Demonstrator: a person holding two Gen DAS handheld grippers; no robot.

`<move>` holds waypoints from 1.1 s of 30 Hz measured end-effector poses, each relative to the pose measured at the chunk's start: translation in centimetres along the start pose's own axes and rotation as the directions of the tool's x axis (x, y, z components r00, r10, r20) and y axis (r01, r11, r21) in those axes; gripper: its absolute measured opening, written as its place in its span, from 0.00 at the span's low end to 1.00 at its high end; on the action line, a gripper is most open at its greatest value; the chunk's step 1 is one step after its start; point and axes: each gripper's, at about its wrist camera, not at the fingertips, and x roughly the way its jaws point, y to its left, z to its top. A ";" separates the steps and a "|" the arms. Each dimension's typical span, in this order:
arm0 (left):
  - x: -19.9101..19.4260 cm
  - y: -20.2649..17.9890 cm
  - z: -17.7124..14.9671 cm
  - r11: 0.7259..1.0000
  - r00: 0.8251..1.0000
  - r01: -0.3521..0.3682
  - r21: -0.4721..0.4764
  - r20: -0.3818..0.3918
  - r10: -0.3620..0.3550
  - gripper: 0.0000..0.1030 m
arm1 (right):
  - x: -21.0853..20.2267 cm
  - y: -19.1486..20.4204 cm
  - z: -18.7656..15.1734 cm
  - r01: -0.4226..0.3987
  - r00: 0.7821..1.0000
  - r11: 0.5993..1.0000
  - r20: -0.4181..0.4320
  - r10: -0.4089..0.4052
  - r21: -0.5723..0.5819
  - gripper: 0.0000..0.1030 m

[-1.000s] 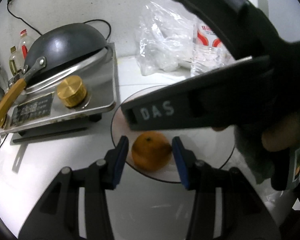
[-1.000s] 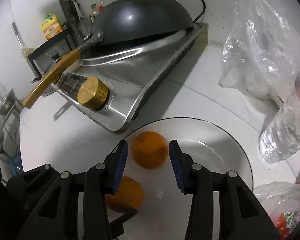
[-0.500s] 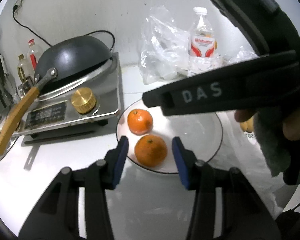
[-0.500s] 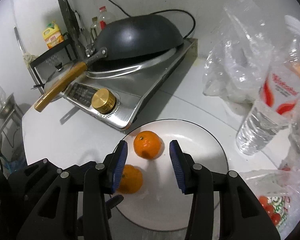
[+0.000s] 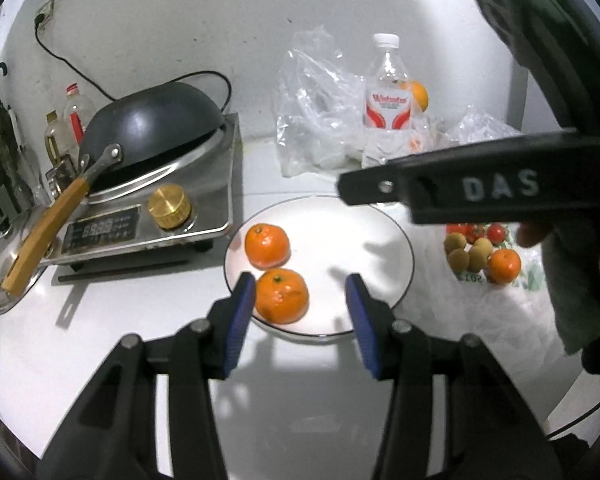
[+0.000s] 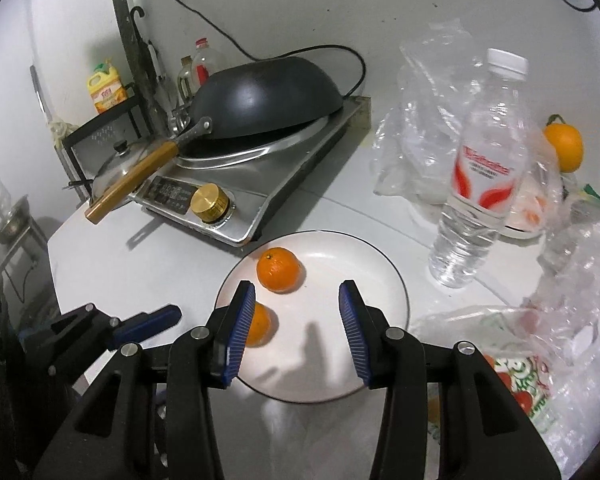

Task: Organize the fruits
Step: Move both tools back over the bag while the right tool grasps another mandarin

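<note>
A white plate holds two oranges, a far one and a near one. My left gripper is open and empty above the plate's near edge, the near orange just inside its left finger. My right gripper is open and empty above the plate; its body crosses the left wrist view. More fruit lies on a bag at the right: an orange, kiwis and tomatoes.
An induction cooker with an upturned black wok stands left of the plate. A water bottle, clear plastic bags and another orange are behind and to the right.
Both grippers have pulled back and up from the plate, open and empty. The two oranges stay on the plate. The right side fruit has come into view.
</note>
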 end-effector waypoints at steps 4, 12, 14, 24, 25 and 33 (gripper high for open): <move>-0.3 -0.2 0.3 1.000 1.000 -0.010 -0.019 0.003 0.010 0.51 | -1.1 -0.6 -0.9 0.008 1.000 1.000 0.003 -0.008 0.005 0.45; -1.0 -1.8 0.8 1.000 1.000 -0.013 -0.023 0.006 0.013 0.56 | -3.4 -2.3 -2.8 0.021 1.000 1.000 0.015 -0.021 0.009 0.45; -1.1 -2.2 0.9 1.000 1.000 -0.008 -0.025 0.007 0.008 0.64 | -3.9 -2.7 -3.2 0.024 1.000 1.000 0.016 -0.024 0.011 0.45; -1.3 -4.7 1.3 1.000 1.000 -0.011 -0.015 0.002 0.011 0.64 | -6.0 -5.4 -5.3 0.038 0.999 0.999 0.029 -0.039 0.034 0.45; -1.3 -5.0 1.3 1.000 1.000 -0.012 -0.011 0.002 0.012 0.64 | -6.2 -5.7 -5.5 0.040 0.999 0.998 0.030 -0.041 0.039 0.45; -1.3 -7.3 1.5 1.000 1.000 -0.003 0.031 -0.002 0.003 0.64 | -7.0 -8.0 -7.3 0.057 0.998 0.996 0.024 -0.059 0.075 0.45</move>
